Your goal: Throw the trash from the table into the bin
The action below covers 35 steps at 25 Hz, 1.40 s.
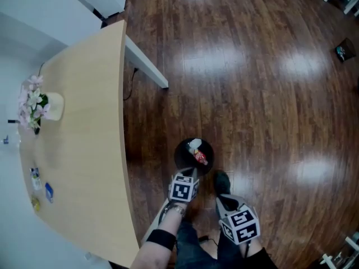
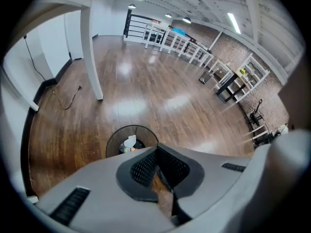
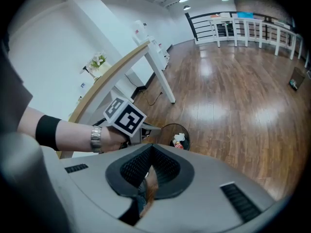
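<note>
A dark, glossy wooden floor [image 1: 252, 94] fills most of the head view, and a light wooden surface [image 1: 84, 128] with a curved edge is set along the left of the frame. A pot of pale flowers [image 1: 38, 104] is placed at the surface's left edge, and a few small items [image 1: 42, 190], too small to be identified, are laid at its lower left. A round black bin [image 1: 179, 153] is stood on the floor just right of the surface's edge, below the frame's centre. Trash [image 1: 197, 152] is seen inside it: a white crumpled piece with something red beside it.

The left tool [image 1: 192, 174] is held at the bin's lower edge in the frame and is pointed steeply down. In the left gripper view its jaws are pressed together with nothing between them, and the bin is seen just above and left of them. The right tool [image 1: 220, 197] is held to the lower right of the bin, apart from it. In the right gripper view its jaws are likewise closed on each other, and nothing is gripped. In that view the hand [image 3: 109, 139] bearing the left tool is seen at left centre, with a metal watch [image 3: 95, 139] and a black band [image 3: 47, 130] worn on the arm.
</note>
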### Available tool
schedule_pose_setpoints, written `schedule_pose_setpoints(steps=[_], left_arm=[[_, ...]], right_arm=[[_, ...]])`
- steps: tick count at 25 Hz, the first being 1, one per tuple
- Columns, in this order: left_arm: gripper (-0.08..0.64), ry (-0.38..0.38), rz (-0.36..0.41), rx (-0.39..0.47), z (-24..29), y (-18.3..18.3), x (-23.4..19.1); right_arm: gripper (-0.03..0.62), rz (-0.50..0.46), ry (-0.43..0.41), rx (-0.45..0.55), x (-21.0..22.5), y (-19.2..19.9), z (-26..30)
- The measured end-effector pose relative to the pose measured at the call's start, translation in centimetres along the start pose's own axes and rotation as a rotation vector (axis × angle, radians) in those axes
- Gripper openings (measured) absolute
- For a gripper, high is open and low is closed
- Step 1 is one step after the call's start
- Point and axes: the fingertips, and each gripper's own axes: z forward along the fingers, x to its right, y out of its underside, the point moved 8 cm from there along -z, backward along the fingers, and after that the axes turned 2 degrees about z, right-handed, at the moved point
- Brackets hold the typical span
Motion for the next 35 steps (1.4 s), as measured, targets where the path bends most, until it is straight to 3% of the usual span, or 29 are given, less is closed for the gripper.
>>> schedule_pose_setpoints(steps=[7,10,13,20,23,29,35], left_arm=[[0.000,0.052,0.097,0.079,-11.5,-0.6,5.2],[0.000,0.071,0.070,0.097,-16.9,-0.2,7.8],[0.000,0.027,0.064,0.115,-22.4,0.7,9.7],[0.000,0.052,0.041,0.174,-33.8,6.8,12.1],[0.000,0.039,0.063,0.204,-37.9,9.7,11.8],[0.000,-0.014,0.005,0.282,-44.5,16.7,8.2],[0.000,-0.043,-0.003,0.369,-49.0,22.2,4.4]], right_arm=[[0.008,-0.042,0.030,0.057,-1.7,-0.7,-4.2],[0.008,-0.061,0.044,0.080,-2.9,-0.7,-6.5],[0.008,-0.082,0.042,0.102,-5.0,-0.7,-8.6],[0.008,-0.164,-0.025,0.120,-14.1,1.0,-12.3],[0.008,-0.211,-0.070,0.120,-18.9,1.9,-13.0],[0.008,-0.329,-0.154,0.100,-28.6,3.7,-11.6],[0.008,-0.416,-0.166,0.128,-36.4,5.1,-10.3]])
